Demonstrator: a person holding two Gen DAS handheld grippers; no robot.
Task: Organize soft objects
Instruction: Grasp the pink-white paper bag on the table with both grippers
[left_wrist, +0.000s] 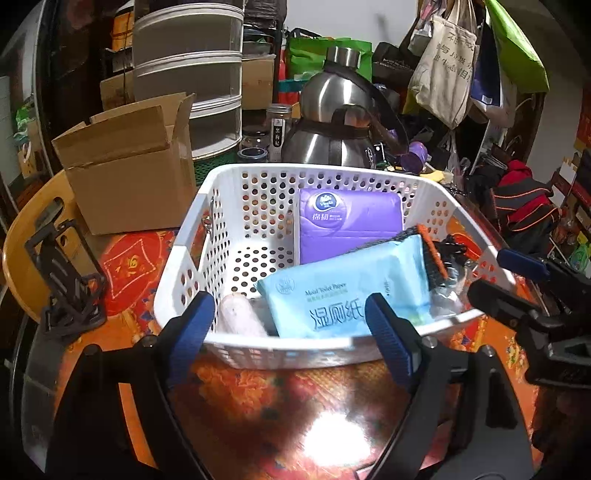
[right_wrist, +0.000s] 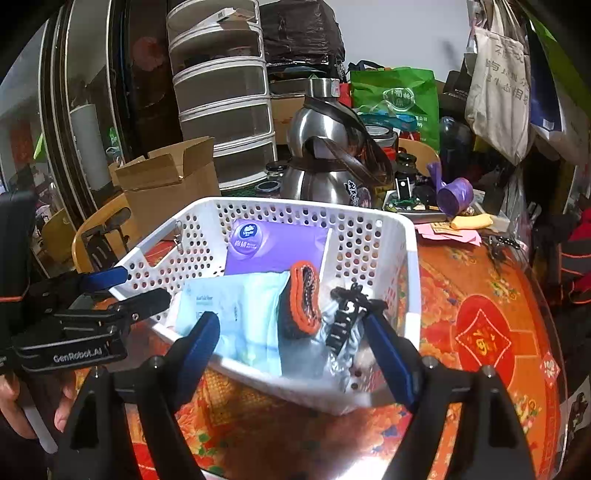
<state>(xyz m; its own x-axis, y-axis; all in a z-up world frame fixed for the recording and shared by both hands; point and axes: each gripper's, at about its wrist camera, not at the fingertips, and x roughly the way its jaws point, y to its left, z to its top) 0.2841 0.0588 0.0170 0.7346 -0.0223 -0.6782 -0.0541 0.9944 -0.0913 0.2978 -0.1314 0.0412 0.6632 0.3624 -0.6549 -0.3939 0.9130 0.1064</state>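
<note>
White perforated plastic basket (left_wrist: 236, 206) is set on the red-and-orange patterned tabletop (left_wrist: 258, 398). Packed inside are a purple tissue pack (left_wrist: 351, 221), a pale blue wet-wipe pack (left_wrist: 332, 299) and an orange-edged knitted piece (right_wrist: 304, 299). Left gripper (left_wrist: 291, 332) and right gripper (right_wrist: 295, 350) are held spread wide at the near rim, nothing clamped.

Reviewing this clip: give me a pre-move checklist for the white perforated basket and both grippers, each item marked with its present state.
1. Left gripper empty, jaws apart: ok.
2. Right gripper empty, jaws apart: ok.
3. White perforated plastic basket flat on the red patterned tablecloth: ok.
4. Purple tissue pack and light blue wet-wipe pack inside the basket: ok.
5. Orange-trimmed dark knit piece fully inside: ok.
6. Soft items left outside the basket: cannot tell.
</note>
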